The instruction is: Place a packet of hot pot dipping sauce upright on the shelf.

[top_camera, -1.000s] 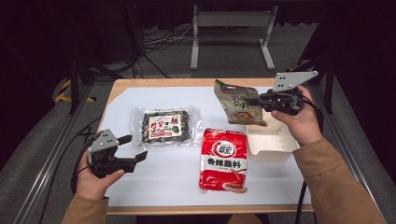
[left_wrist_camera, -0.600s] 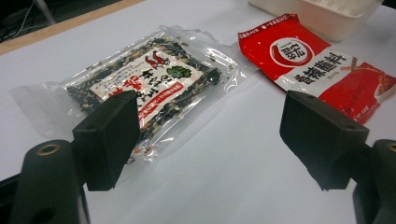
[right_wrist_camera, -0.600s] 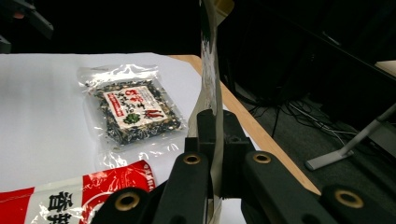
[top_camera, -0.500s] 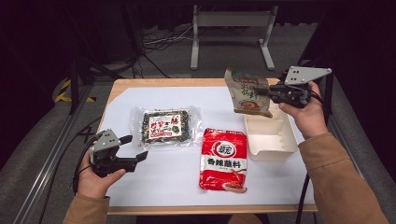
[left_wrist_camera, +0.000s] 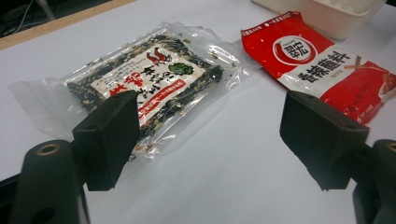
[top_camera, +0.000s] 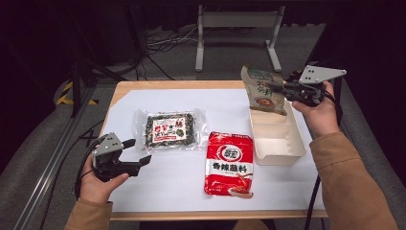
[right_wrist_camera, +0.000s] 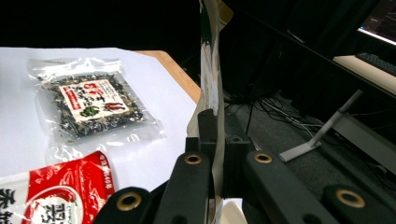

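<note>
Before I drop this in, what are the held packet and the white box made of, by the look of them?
The brown packet, pinched in the right gripper, looks like thin matte printed film or paper: it hangs flat and bends at the top edge. The white box looks like moulded pulp or matte foam: dull, no glare, ribbed dividers inside. Which of those, I can't tell.

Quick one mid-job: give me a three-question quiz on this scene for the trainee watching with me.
1. True or false: the right gripper is shut on the brown packet.
2. Which lies nearest the left gripper? A) dark clear packet B) red packet C) white box
3. Fill in: the brown packet hangs over the far end of the white ___.

Key: 1 true; 2 A; 3 box.
</note>
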A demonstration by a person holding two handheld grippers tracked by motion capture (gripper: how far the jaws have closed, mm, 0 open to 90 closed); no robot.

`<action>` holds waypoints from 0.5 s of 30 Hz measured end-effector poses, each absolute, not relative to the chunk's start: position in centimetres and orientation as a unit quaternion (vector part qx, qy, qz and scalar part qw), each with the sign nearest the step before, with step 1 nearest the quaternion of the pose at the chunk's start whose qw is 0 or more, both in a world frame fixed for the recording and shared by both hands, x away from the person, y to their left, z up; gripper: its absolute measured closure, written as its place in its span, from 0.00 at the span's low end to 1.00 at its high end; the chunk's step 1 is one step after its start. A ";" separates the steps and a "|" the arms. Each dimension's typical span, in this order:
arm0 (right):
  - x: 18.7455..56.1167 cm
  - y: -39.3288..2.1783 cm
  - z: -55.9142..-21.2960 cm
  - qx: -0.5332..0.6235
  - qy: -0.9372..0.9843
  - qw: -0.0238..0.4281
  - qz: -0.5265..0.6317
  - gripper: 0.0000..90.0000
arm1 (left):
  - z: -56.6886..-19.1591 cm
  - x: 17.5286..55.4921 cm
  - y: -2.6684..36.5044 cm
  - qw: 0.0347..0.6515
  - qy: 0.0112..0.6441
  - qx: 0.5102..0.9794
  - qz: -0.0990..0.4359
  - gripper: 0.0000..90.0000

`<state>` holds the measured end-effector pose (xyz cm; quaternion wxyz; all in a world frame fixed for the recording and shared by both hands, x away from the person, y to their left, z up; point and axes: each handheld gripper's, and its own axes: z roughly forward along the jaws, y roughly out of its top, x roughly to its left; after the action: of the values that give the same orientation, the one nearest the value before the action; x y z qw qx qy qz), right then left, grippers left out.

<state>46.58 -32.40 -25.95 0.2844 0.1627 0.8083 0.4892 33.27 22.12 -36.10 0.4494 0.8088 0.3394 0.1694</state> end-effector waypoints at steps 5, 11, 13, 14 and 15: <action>47.2 -33.0 -26.1 0.166 0.808 0.287 0.487 0.99 | -36.2 33.1 22.6 0.455 0.345 0.800 0.185 0.24; 48.4 -33.7 -26.7 0.172 0.808 0.292 0.482 0.99 | -36.3 33.1 23.1 0.485 0.363 0.771 0.196 0.25; 48.8 -34.0 -27.0 0.176 0.808 0.291 0.481 0.99 | -36.5 33.1 23.2 0.483 0.365 0.771 0.196 0.24; 49.0 -34.2 -27.1 0.178 0.809 0.290 0.479 0.99 | -36.6 33.1 23.3 0.482 0.366 0.772 0.195 0.24; 49.3 -34.3 -27.3 0.180 0.810 0.290 0.477 0.99 | -36.7 33.0 23.4 0.481 0.369 0.771 0.194 0.24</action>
<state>49.27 -34.31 -27.28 0.2897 0.1797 0.8101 0.4770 33.04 23.38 -36.67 0.4811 0.7714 0.3685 0.1941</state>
